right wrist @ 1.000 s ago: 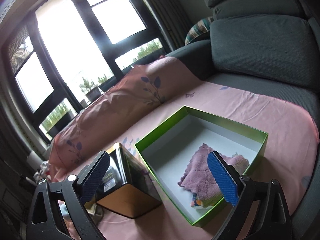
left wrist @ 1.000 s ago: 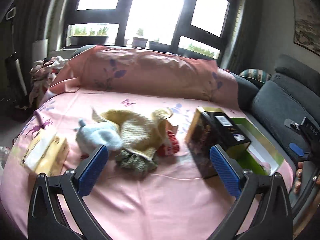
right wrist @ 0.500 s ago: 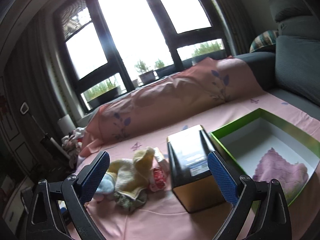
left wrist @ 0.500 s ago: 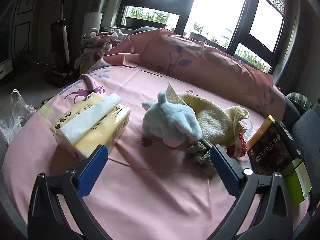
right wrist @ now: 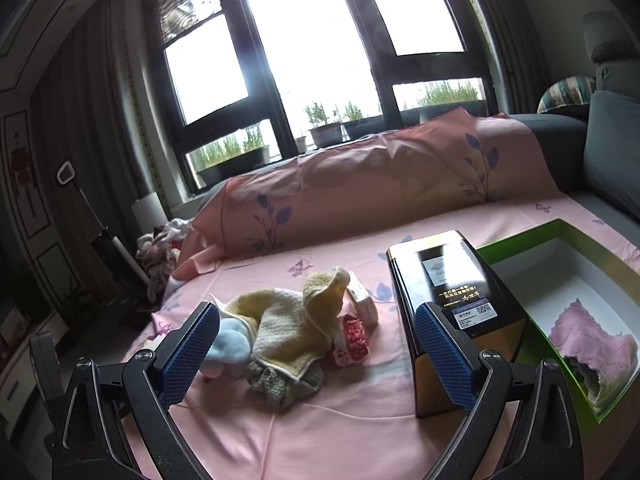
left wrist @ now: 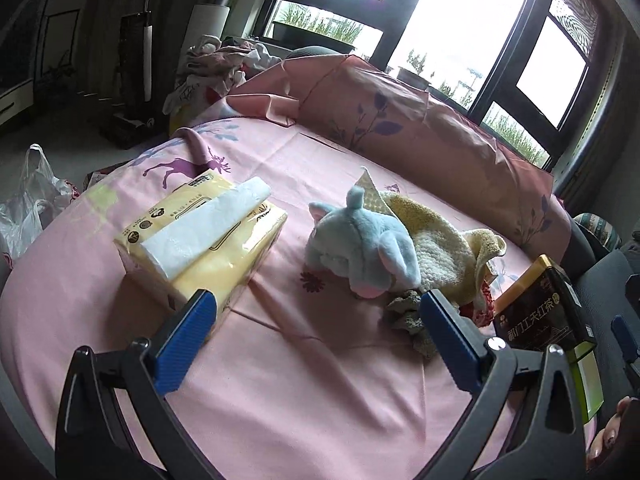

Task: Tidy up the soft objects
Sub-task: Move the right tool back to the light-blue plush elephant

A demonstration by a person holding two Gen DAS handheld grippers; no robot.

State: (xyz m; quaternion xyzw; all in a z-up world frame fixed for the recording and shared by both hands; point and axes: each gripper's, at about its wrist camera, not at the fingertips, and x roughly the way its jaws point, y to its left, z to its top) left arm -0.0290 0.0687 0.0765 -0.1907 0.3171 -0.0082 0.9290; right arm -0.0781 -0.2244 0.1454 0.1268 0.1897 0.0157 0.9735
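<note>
A pale blue plush toy (left wrist: 362,246) lies on the pink sheet against a heap of soft cloths: a yellow towel (left wrist: 444,256), a grey-green cloth (left wrist: 406,314) and a red knitted piece (right wrist: 354,332). My left gripper (left wrist: 316,344) hovers open just in front of the toy, holding nothing. My right gripper (right wrist: 316,354) is open and empty too, facing the same heap (right wrist: 288,328) from the other side. To its right a green box (right wrist: 560,264) holds a folded pink-purple cloth (right wrist: 576,336).
A yellow tissue pack (left wrist: 200,240) lies left of the toy. A black and gold tea box (right wrist: 452,312) stands between the heap and the green box. Long pink pillow (right wrist: 380,184) behind, grey sofa (right wrist: 612,156) at right, plastic bag (left wrist: 24,208) on the floor.
Both grippers have swung left. The left view went from the black box to the tissue pack and toy; the right view left the green box and now faces the cloth heap.
</note>
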